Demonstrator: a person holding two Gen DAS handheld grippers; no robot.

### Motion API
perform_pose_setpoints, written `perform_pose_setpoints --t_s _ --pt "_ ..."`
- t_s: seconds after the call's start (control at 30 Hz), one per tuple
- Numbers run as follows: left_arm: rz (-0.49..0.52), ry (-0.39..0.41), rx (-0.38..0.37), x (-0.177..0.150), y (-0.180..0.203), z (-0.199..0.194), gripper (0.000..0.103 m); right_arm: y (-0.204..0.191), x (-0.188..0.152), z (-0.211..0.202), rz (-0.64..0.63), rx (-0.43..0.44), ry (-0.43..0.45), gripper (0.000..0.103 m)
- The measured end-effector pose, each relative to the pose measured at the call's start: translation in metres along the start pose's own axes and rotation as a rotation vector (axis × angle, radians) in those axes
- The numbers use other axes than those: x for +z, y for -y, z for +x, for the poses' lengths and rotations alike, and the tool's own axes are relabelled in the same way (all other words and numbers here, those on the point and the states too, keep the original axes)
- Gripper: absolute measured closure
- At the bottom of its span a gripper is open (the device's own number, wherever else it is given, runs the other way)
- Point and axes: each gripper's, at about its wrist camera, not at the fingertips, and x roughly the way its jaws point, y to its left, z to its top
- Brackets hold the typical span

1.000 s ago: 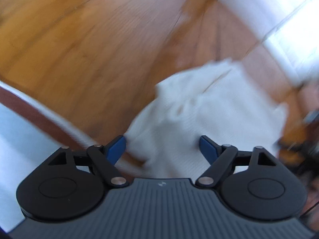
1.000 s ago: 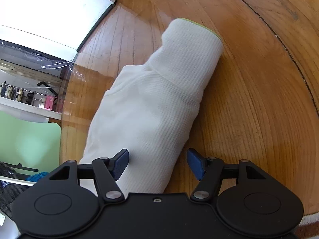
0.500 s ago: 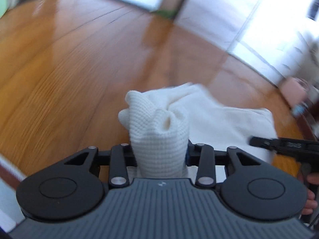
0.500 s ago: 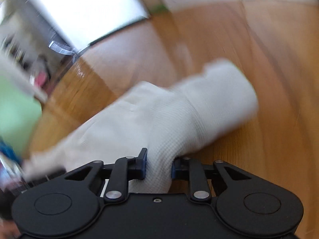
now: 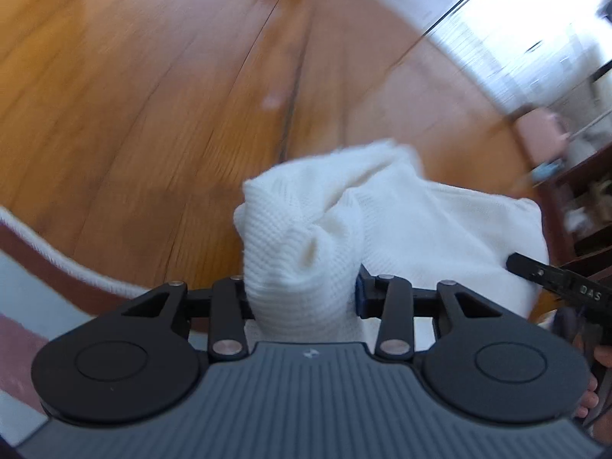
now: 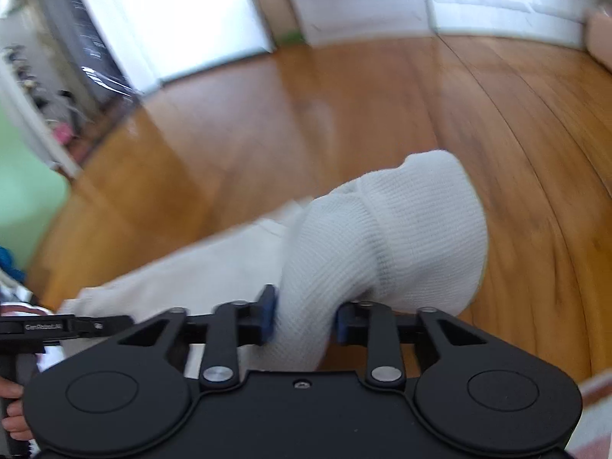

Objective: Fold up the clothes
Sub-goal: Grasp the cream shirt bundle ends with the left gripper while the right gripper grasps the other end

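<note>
A white waffle-knit garment (image 5: 440,229) lies partly on the wooden floor (image 5: 134,95). My left gripper (image 5: 302,294) is shut on a bunched fold of it, which stands up between the pads. In the right wrist view the garment's (image 6: 401,237) sleeve end hangs lifted from my right gripper (image 6: 304,315). Its jaws are opening, with the cloth still filling the gap and touching both blue pads. Each view shows the other gripper's black body at its edge, with a person's fingers (image 6: 13,420) on the handle.
A rug's white and dark red edge (image 5: 57,267) lies at the lower left. Dark shelving (image 5: 581,199) and a pink object (image 5: 543,130) stand at the right. White doors (image 6: 172,19) line the far wall, and a green surface (image 6: 23,191) is at the left.
Both grippers went from open over the flat garment to shut on it, then lifted their folds off the floor. The right jaws are wider than half a second ago.
</note>
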Motion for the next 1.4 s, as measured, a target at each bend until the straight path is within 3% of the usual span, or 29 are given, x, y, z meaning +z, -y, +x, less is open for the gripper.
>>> perform_pose_setpoints --t_s 0.1,0.23,0.3,0.37,0.4,0.43,0.47,0.5,0.53,0.6,0.67,0.77,0.87,0.93,1.03,1.1,1.17,1.27,1.4 --pt "-0.036 -0.025 0.021 -0.001 -0.002 0.012 0.058 0.031 -0.014 0.032 0.177 -0.048 -0.072 0.044" --pt "-0.103 0.004 -0.002 -0.005 -0.015 0.005 0.045 0.052 -0.022 0.038 0.343 0.050 -0.049 0.032" --pt "-0.116 0.032 -0.042 -0.006 -0.025 0.012 0.042 0.057 -0.022 0.046 0.360 0.086 -0.052 0.021" --pt "-0.184 0.052 -0.113 -0.005 -0.035 0.026 0.044 0.056 -0.018 0.063 0.323 0.113 -0.062 0.000" --pt "-0.219 0.060 -0.138 -0.005 -0.038 0.031 0.046 0.051 -0.015 0.067 0.295 0.109 -0.044 0.000" --pt "-0.211 0.063 -0.135 -0.001 -0.033 0.036 0.067 0.042 -0.013 0.071 0.264 0.071 -0.049 0.000" --pt "-0.162 0.067 -0.113 0.004 -0.018 0.042 0.075 0.032 -0.011 0.075 0.232 0.032 -0.054 0.003" --pt "-0.104 0.075 -0.082 0.004 -0.008 0.040 0.076 0.023 -0.009 0.077 0.190 -0.003 -0.055 0.012" --pt "-0.049 0.087 -0.059 0.004 0.003 0.037 0.079 0.015 -0.010 0.074 0.118 -0.025 -0.043 0.042" --pt "0.058 0.123 -0.057 0.000 0.025 0.021 0.081 -0.002 -0.013 0.068 -0.056 -0.044 -0.012 0.065" --pt "0.144 0.152 -0.084 -0.003 0.044 0.005 0.082 -0.016 -0.019 0.049 -0.208 -0.055 0.054 0.074" --pt "0.160 0.140 -0.133 -0.005 0.056 0.001 0.082 -0.029 -0.029 0.030 -0.359 -0.103 0.077 0.072" --pt "0.147 0.100 -0.138 -0.001 0.061 0.012 0.082 -0.025 -0.026 0.035 -0.401 -0.164 -0.031 0.066" --pt "0.136 0.093 -0.117 0.001 0.059 0.012 0.081 -0.015 -0.019 0.036 -0.349 -0.132 -0.071 0.062" --pt "0.102 0.051 -0.114 0.003 0.047 0.010 0.079 0.005 -0.009 0.031 -0.164 -0.081 -0.102 0.049" --pt "0.086 0.020 -0.111 0.002 0.040 0.013 0.074 0.021 -0.013 0.029 -0.046 -0.047 -0.124 0.044" --pt "0.071 -0.009 -0.111 0.000 0.034 0.017 0.062 0.030 -0.019 0.030 0.010 -0.044 -0.142 0.030" --pt "0.045 -0.031 -0.113 -0.003 0.029 0.022 0.051 0.045 -0.025 0.025 0.039 -0.033 -0.137 0.025" --pt "0.083 -0.023 -0.037 -0.003 0.032 0.034 0.038 0.056 -0.028 0.025 0.161 0.023 -0.156 0.025"
